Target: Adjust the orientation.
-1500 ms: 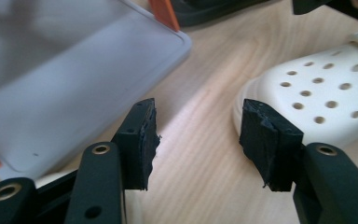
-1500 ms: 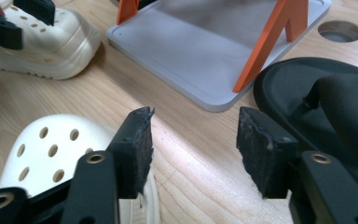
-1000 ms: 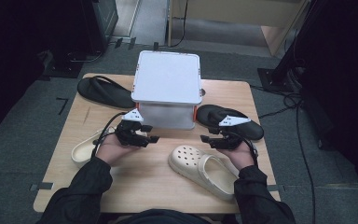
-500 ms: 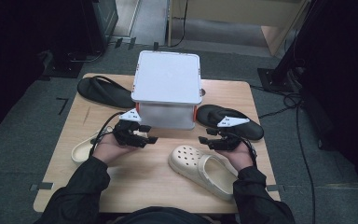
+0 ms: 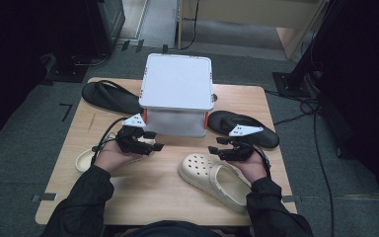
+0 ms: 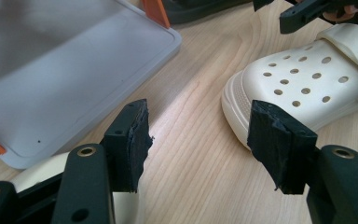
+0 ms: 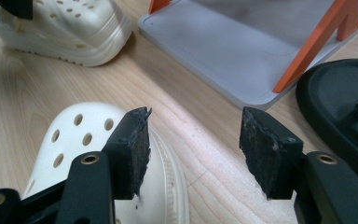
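A white lidded box (image 5: pixel 177 81) with orange latches stands at the table's middle back. One black flip-flop (image 5: pixel 109 96) lies to its left, another (image 5: pixel 244 128) to its right. A cream perforated clog (image 5: pixel 217 177) rests front right, and a second cream clog (image 5: pixel 86 159) peeks from under the left hand. My left gripper (image 5: pixel 150 143) hovers open before the box's front left corner (image 6: pixel 65 70), its jaws framing bare wood beside the clog's toe (image 6: pixel 303 79). My right gripper (image 5: pixel 214 148) is open just above the front clog's toe (image 7: pixel 84 135), pointing at the box (image 7: pixel 261 42).
The wooden table (image 5: pixel 153 197) has free surface in front, between the forearms. Cables trail from both grippers. Dark carpet, a black stand and loose cables surround the table on the floor. The right flip-flop (image 7: pixel 340 102) lies close beside the right gripper.
Both hands have stayed almost still. The right gripper has drifted slightly left, toward the clog's toe. Both grippers remain open.
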